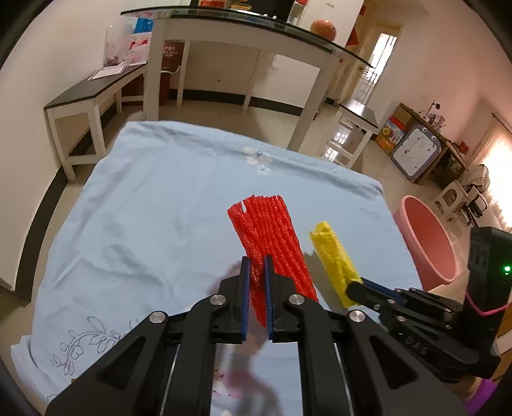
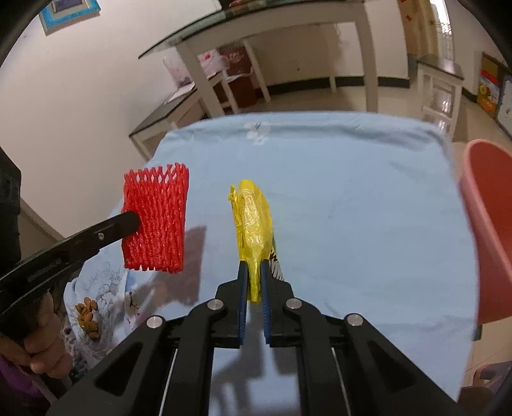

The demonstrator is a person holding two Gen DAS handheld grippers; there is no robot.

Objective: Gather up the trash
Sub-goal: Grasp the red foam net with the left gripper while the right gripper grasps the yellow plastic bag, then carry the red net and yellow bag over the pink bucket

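My left gripper (image 1: 257, 260) is shut on a red foam net sleeve (image 1: 272, 236) and holds it upright above the blue cloth. The sleeve also shows in the right wrist view (image 2: 155, 220), with the left gripper (image 2: 136, 219) pinching its left edge. My right gripper (image 2: 254, 267) is shut on a crumpled yellow plastic wrapper (image 2: 252, 217), held above the cloth. In the left wrist view the wrapper (image 1: 332, 259) and the right gripper (image 1: 352, 286) are at the right of the sleeve. A pink bin (image 1: 425, 240) stands beside the table's right edge; it also shows in the right wrist view (image 2: 489, 230).
A light blue cloth (image 1: 144, 224) covers the table. A small pile of nuts (image 2: 87, 316) lies near its front left corner. White benches (image 1: 80, 105) and a glass-topped table (image 1: 243, 28) stand behind, with shelves and boxes at the right.
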